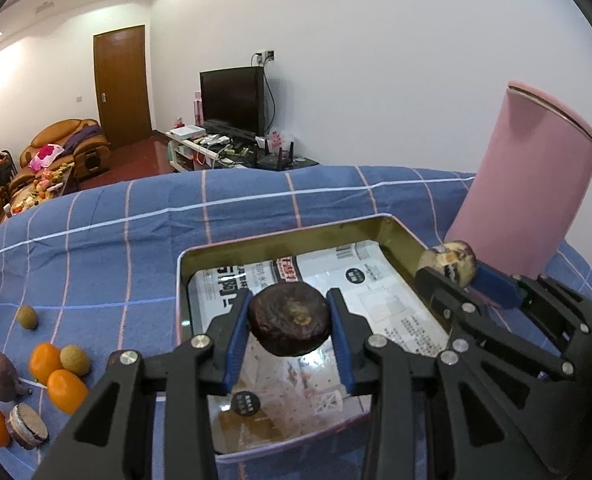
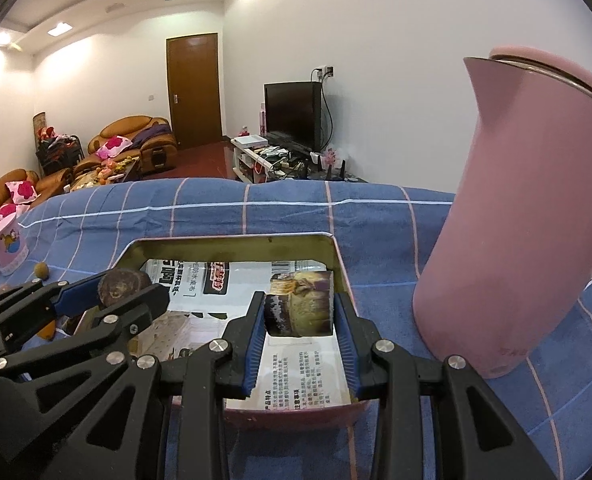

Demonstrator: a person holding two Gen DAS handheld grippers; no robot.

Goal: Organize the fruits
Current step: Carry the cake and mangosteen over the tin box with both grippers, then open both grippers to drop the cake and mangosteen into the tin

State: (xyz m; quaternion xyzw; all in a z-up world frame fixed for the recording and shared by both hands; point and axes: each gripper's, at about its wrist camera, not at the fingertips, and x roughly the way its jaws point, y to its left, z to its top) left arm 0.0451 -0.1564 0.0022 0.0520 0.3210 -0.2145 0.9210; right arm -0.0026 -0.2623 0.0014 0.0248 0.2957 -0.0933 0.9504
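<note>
An open rectangular tin (image 1: 400, 232) with printed paper inside lies on the blue checked cloth; it also shows in the right wrist view (image 2: 336, 256). My left gripper (image 1: 290, 322) is shut on a dark brown round fruit (image 1: 288, 318) and holds it above the tin; both show at the left of the right wrist view, gripper (image 2: 116, 294) and fruit (image 2: 122, 286). My right gripper (image 2: 299, 314) is shut on a pale, purple-mottled fruit piece (image 2: 300, 306) over the tin's right side, seen also in the left wrist view (image 1: 448, 262).
A tall pink kettle (image 2: 528, 220) stands right of the tin. Loose fruits lie left of the tin: orange kumquats (image 1: 66, 390), greenish round ones (image 1: 74, 359), a purple fruit (image 1: 0, 376), a cut half (image 1: 26, 426). A pink cup (image 2: 6, 246) stands far left.
</note>
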